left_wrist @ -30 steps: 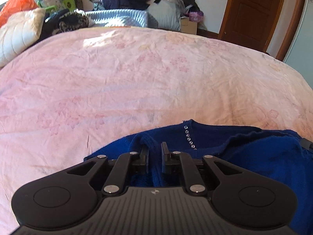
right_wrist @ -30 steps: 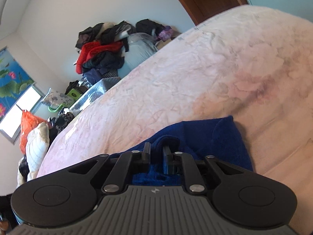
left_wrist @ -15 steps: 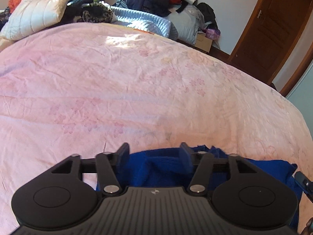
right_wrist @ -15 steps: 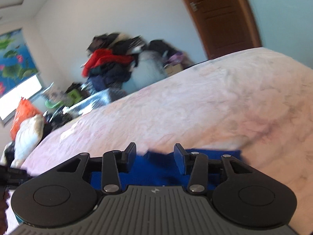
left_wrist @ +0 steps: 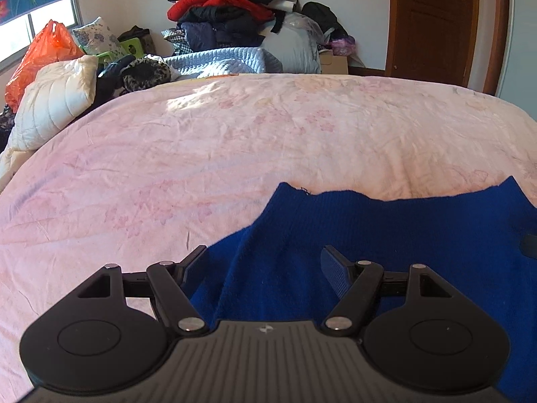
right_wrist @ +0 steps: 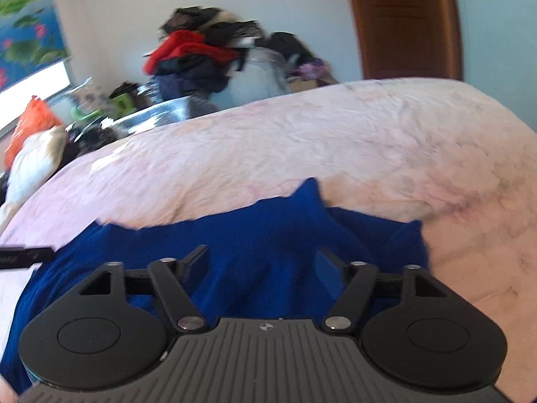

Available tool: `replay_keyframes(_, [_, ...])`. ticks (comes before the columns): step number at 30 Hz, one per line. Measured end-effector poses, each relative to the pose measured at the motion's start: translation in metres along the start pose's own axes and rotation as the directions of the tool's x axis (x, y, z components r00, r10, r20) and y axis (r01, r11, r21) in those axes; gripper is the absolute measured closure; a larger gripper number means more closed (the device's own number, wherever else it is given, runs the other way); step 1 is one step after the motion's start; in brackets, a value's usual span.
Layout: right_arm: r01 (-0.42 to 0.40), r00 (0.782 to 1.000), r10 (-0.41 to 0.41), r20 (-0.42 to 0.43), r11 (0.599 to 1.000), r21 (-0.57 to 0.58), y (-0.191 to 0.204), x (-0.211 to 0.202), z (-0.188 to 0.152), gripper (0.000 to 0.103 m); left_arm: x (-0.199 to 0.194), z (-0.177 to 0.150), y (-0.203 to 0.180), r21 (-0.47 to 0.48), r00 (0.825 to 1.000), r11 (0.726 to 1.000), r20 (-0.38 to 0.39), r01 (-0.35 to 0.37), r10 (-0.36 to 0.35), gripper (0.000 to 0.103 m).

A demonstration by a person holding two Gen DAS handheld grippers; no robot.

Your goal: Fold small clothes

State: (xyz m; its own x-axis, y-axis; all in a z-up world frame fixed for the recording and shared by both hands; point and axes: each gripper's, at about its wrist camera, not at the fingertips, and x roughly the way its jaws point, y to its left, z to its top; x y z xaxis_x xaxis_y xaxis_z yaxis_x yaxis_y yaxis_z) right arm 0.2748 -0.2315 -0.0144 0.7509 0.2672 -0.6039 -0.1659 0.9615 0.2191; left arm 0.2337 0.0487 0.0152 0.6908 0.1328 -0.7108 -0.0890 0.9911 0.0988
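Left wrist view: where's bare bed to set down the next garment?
Free: pink bedspread beyond and left of the blue sweater, up to the white pillow. Crowded: near right under the sweater, and the clothes pile behind the bed.

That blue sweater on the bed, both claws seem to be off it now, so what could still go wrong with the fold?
The blue sweater lies rumpled, with a raised ridge between the fingers of the left gripper, whose jaws have just opened; the fold may slump or set crooked. The right gripper, jaws also just opened, hangs low over the knit, so a finger could snag it when pulling away.
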Motion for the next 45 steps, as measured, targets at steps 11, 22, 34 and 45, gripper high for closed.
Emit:
replay_keyframes(11, [0.082, 0.995, -0.091, -0.045, 0.982, -0.171, 0.023, -0.018, -0.026, 0.018, -0.008, -0.03, -0.001, 0.017, 1.0, 1.0, -0.025, -0.01, 0.01, 0.03])
replay_keyframes(22, [0.12, 0.991, -0.131, -0.039, 0.97, -0.211, 0.032, -0.027, -0.058, 0.001, -0.021, -0.058, 0.001, 0.012, 0.999, 1.0, -0.03, -0.014, 0.015, 0.03])
replay_keyframes(34, [0.149, 0.989, -0.146, 0.028, 0.969, -0.196, 0.032, -0.031, -0.072, 0.0, -0.028, -0.076, -0.004, 0.011, 0.999, 0.999, -0.007, -0.032, 0.033, 0.023])
replay_keyframes(45, [0.142, 0.987, -0.155, -0.037, 0.959, -0.246, 0.041, -0.048, -0.079, 0.0, -0.044, -0.1, 0.006, 0.012, 1.0, 1.0, -0.002, 0.004, -0.004, 0.023])
